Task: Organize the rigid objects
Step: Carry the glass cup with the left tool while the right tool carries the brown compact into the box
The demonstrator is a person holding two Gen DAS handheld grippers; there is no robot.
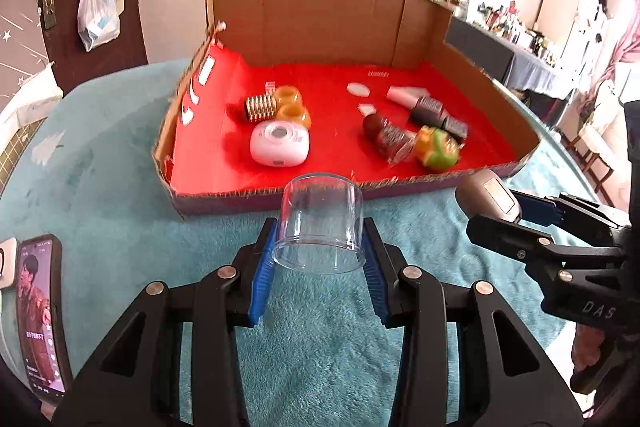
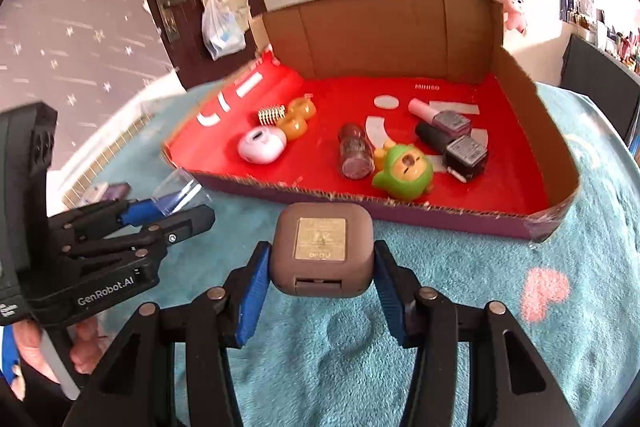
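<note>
Blue pads (image 1: 262,271) of the left gripper (image 1: 318,259) pinch a clear plastic cup (image 1: 320,225), lying on its side, above the teal blanket (image 1: 120,227). Beside it, the right gripper (image 2: 320,281) clamps a brown square case (image 2: 322,247). Both hover just short of the red-lined cardboard box (image 2: 460,219) (already holding bottles and toys), probably ready to drop them in.

Clear plastic cup (image 1: 320,225) and brown square case (image 2: 322,253) held before the red-lined box (image 1: 400,183).
</note>
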